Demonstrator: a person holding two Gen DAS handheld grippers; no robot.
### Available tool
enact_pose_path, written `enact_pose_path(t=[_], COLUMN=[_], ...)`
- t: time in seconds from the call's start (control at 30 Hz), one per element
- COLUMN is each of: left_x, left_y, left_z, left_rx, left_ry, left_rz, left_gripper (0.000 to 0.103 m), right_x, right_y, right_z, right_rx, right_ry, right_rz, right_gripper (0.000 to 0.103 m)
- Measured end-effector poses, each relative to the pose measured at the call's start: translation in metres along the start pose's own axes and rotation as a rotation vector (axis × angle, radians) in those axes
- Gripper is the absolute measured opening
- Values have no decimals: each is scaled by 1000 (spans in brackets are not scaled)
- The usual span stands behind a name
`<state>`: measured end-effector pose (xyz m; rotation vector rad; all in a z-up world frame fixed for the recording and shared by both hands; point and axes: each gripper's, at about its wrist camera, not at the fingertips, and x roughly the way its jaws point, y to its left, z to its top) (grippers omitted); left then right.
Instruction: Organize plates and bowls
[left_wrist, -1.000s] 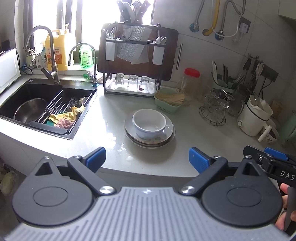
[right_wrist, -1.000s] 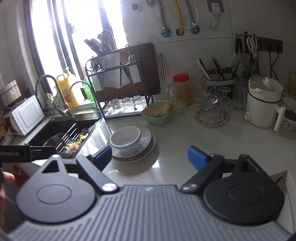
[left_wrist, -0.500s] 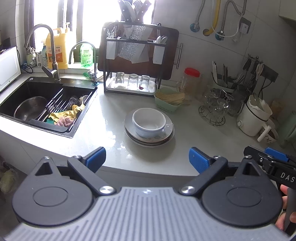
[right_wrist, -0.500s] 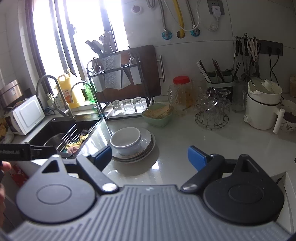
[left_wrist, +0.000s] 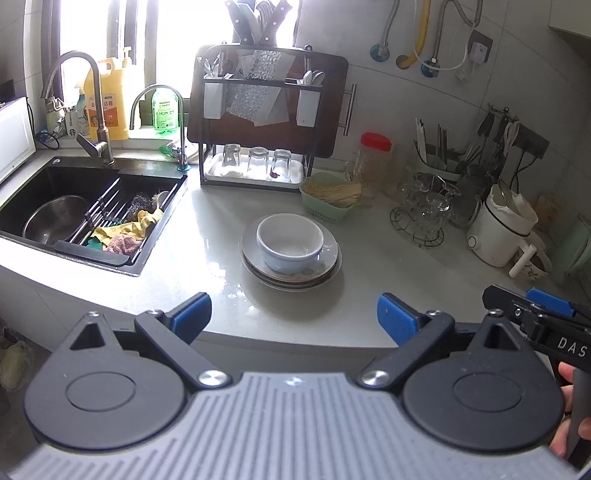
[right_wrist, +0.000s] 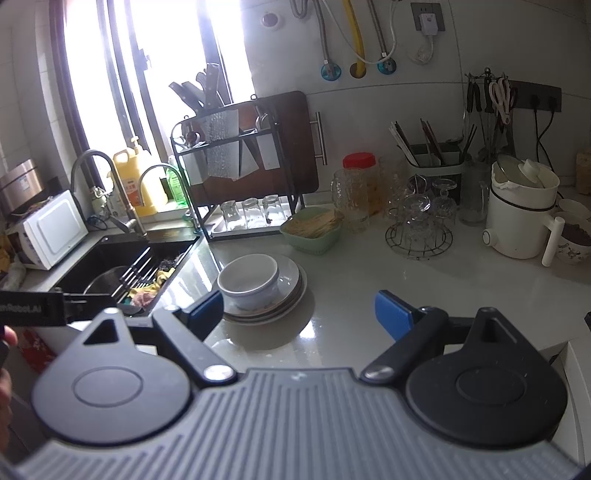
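Observation:
A white bowl (left_wrist: 290, 242) sits on a stack of plates (left_wrist: 325, 269) in the middle of the grey countertop. The bowl (right_wrist: 249, 280) and plates (right_wrist: 291, 288) show in the right wrist view too. My left gripper (left_wrist: 293, 317) is open and empty, held back from the counter's front edge, in line with the stack. My right gripper (right_wrist: 299, 310) is open and empty, near the counter's front, just right of the stack. The right gripper's tip (left_wrist: 535, 317) shows at the right of the left wrist view.
A black sink (left_wrist: 44, 192) with a steel bowl and cloths lies at the left. A black dish rack (left_wrist: 258, 122) with upturned glasses stands behind the stack. A green basket (left_wrist: 328, 199), a red-lidded jar (left_wrist: 373, 158), a glass holder (left_wrist: 424, 214) and a white kettle (left_wrist: 498, 229) stand to the right.
Both grippers have moved slightly closer to the counter and the stack. Both stay open and empty. The bowl and plates have not moved.

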<state>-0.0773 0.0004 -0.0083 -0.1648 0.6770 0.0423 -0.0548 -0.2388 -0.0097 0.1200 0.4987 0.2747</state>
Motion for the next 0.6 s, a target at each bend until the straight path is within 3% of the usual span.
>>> enact_pose_path(t=[0.6], left_x=[-6], left_y=[3], left_z=[-4], left_rx=[-11], left_ry=[-1], left_rz=[11], left_gripper=[98], right_x=[-4], right_y=[1], right_z=[5], right_rx=[-21], right_ry=[-7], right_rz=[11], right_gripper=[90])
